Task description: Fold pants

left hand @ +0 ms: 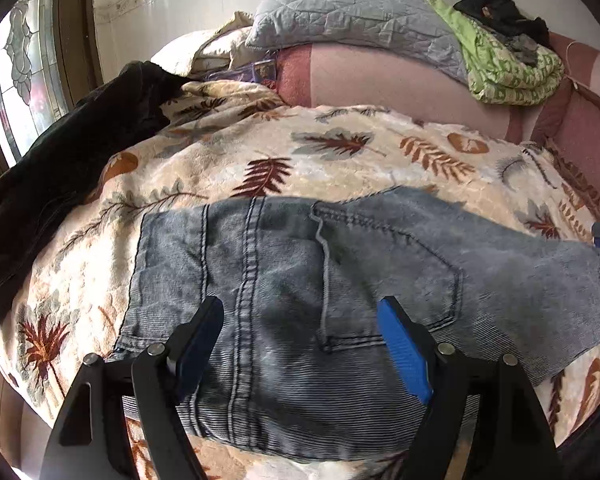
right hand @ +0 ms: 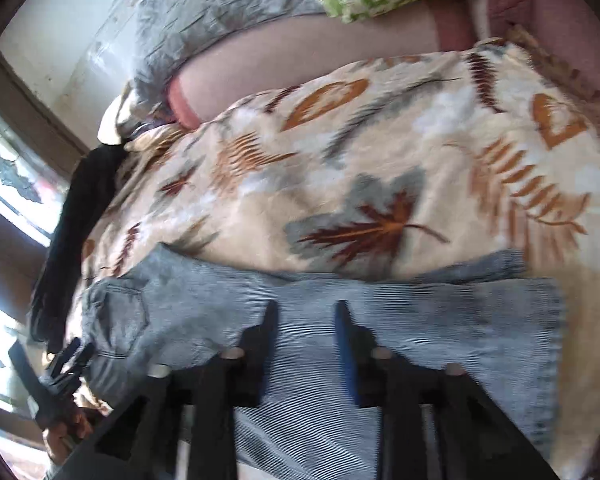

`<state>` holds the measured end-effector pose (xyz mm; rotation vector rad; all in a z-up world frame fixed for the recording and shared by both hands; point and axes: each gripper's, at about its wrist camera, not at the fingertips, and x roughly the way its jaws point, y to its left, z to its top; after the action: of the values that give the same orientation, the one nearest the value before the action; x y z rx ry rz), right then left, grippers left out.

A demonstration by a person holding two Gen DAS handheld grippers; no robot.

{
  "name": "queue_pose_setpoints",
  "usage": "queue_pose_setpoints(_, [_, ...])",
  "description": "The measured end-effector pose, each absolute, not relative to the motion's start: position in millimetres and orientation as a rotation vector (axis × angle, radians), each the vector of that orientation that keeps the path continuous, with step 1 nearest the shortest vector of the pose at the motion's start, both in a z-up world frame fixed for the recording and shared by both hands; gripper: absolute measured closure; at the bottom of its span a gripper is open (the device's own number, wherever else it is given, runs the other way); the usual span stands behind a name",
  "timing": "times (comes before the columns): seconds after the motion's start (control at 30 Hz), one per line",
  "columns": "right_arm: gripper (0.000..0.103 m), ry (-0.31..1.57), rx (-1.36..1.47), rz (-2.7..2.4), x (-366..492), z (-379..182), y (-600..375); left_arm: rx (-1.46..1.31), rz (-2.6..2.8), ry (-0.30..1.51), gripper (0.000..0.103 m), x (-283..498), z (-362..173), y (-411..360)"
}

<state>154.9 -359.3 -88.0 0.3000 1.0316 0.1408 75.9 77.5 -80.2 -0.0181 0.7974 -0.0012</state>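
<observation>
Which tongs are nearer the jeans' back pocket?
Left. The left tongs hang open right over the back pocket at the waist end. The right tongs are open farther along the jeans, over the leg part.

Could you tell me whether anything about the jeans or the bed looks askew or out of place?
The jeans lie folded but uneven: in the right wrist view one layer's far edge sticks out past the other. A dark garment lies bunched at the leaf-print blanket's edge.
</observation>
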Motion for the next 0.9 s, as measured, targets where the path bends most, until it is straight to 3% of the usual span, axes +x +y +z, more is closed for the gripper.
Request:
queue_pose_setpoints(0.03, [0.013, 1.029, 0.266, 0.053, 150.0, -87.4, -377.1, -0.029, -0.032, 0.791, 0.023, 76.0, -74.6, 69.7])
queue_pose_setpoints(0.1, [0.012, 1.016, 0.248, -0.044, 141.4, -91.8, -411.9, -0.036, -0.102, 0.804, 0.023, 80.1, -70.2, 49.7])
queue_pose_setpoints(0.23, [0.021, 1.059, 0.361, -0.053, 142.0, -109.5, -459.2, 0.007, -0.157, 0.862, 0.023, 93.4, -88.1, 9.5])
queue_pose_setpoints(0.3, [0.037, 1.077, 0.378, -0.028, 148.8, -117.4, -465.5, 0.045, -0.145, 0.910, 0.023, 98.2, -104.3, -3.0])
queue_pose_setpoints(0.33, [0.057, 1.098, 0.382, -0.001, 154.8, -122.5, -464.8, 0.055, -0.144, 0.931, 0.023, 99.5, -111.7, -6.6])
queue_pose_setpoints(0.37, [0.068, 1.121, 0.375, 0.014, 157.7, -127.6, -462.7, 0.064, -0.139, 0.942, 0.023, 100.3, -117.3, -8.8])
queue_pose_setpoints(0.4, [0.070, 1.135, 0.354, 0.017, 160.9, -130.8, -459.2, 0.075, -0.130, 0.947, 0.023, 99.4, -121.6, -9.4])
queue_pose_setpoints(0.43, [0.085, 1.137, 0.326, 0.024, 162.8, -131.1, -456.2, 0.085, -0.128, 0.946, 0.023, 98.2, -124.2, -10.2])
queue_pose_setpoints(0.6, [0.088, 1.033, 0.181, -0.041, 161.5, -104.7, -451.9, 0.147, -0.124, 0.924, 0.022, 93.6, -130.2, -15.2])
queue_pose_setpoints(0.67, [0.088, 1.088, 0.154, -0.063, 168.4, -122.2, -450.1, 0.155, -0.121, 0.916, 0.022, 92.7, -131.4, -16.0])
queue_pose_setpoints(0.73, [0.083, 1.120, 0.152, -0.073, 171.1, -142.1, -450.5, 0.159, -0.118, 0.919, 0.022, 93.6, -131.3, -16.7])
queue_pose_setpoints(0.8, [0.083, 1.088, 0.229, -0.086, 164.4, -135.2, -457.4, 0.155, -0.120, 0.930, 0.022, 95.4, -129.7, -15.9])
queue_pose_setpoints(0.9, [0.074, 1.034, 0.257, -0.104, 147.0, -110.4, -456.6, 0.135, -0.124, 0.945, 0.022, 96.7, -122.7, -14.1])
